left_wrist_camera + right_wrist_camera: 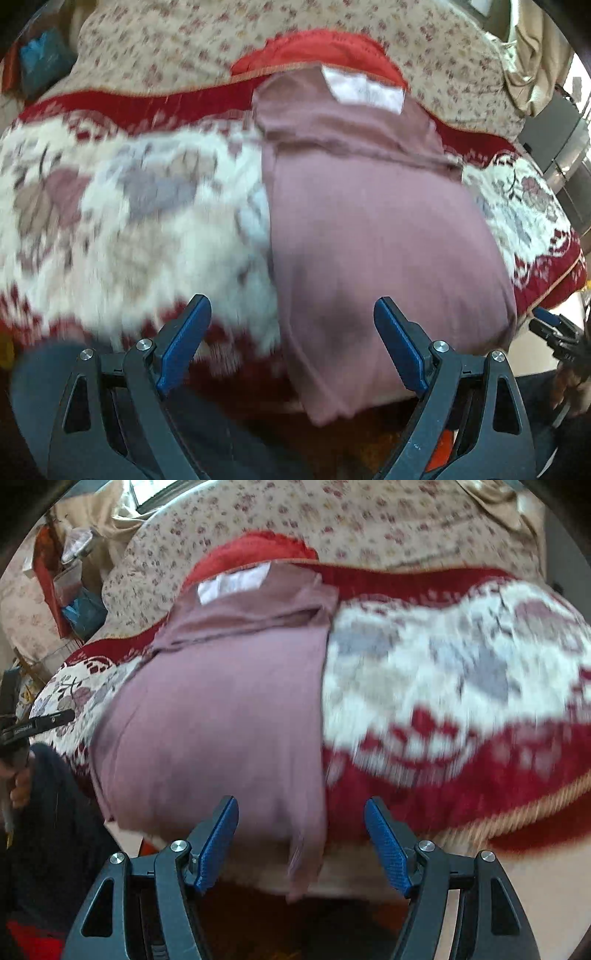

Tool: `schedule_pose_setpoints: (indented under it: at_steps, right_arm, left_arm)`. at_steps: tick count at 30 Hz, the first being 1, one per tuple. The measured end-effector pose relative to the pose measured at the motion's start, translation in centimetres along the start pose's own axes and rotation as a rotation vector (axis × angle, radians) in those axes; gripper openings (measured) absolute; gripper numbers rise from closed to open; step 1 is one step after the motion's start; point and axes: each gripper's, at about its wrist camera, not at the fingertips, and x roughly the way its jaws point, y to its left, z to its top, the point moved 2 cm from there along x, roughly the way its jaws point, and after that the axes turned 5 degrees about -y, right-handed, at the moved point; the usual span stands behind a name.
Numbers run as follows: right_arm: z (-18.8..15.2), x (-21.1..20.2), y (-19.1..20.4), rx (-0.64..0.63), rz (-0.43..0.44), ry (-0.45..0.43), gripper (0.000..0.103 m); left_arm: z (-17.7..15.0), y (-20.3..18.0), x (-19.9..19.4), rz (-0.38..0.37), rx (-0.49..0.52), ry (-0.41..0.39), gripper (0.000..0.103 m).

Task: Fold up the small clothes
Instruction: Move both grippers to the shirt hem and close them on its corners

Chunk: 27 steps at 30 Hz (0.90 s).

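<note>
A dusty-pink garment lies flat on a red and white floral blanket, its near end hanging over the front edge. A white label shows at its far end. My left gripper is open and empty, hovering over the garment's near left edge. In the right wrist view the same garment lies left of centre with its label at the far end. My right gripper is open and empty over the garment's near right edge. The right gripper shows at the left wrist view's right edge.
A beige flowered cover lies behind the blanket, with a red cloth beyond the garment. Clutter and a blue bag stand at the far left of the right wrist view. The left gripper shows there too. Both views are motion-blurred.
</note>
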Motion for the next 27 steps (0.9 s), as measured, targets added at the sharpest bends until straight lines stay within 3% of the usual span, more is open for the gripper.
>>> schedule_pose_setpoints:
  at_steps: [3,6,13,21,23,24,26,27]
  right_arm:
    - [-2.4,0.8,1.5,-0.034,-0.002,0.034,0.064]
    - [-3.5,2.4,1.9,-0.085,-0.07,0.082,0.052]
    - [-3.7,4.6,-0.5,0.034,-0.053,0.15,0.022]
    - [-3.2,5.9,-0.4,0.05,-0.072,0.195,0.021]
    - [-3.1,5.8,-0.2,0.041,-0.073,0.192,0.016]
    - [-3.1,5.7,-0.1,0.038,-0.066,0.187,0.009]
    - [-2.9,5.4,0.3,0.028,-0.057,0.172,0.007]
    - [-2.9,5.2,0.3,0.027,-0.053,0.165,0.007]
  left_arm:
    - [-3.4,-1.8,-0.2,0.028,0.061,0.018,0.09]
    - [-5.1,-2.8,0.1,0.036,0.073,0.061,0.09]
    - [-5.8,-1.1,-0.2,0.053,0.01,0.088,0.09]
    - [-6.6,-2.7,3.3,0.032,0.034,0.181,0.09]
    - [-6.6,-2.6,4.3,0.044,0.023,0.202,0.09]
    - [-6.8,-2.3,4.8,0.053,0.009,0.223,0.087]
    - [-7.0,-1.4,5.5,0.062,-0.036,0.25,0.059]
    - [-7.2,-0.9,5.7,0.053,-0.068,0.273,0.053]
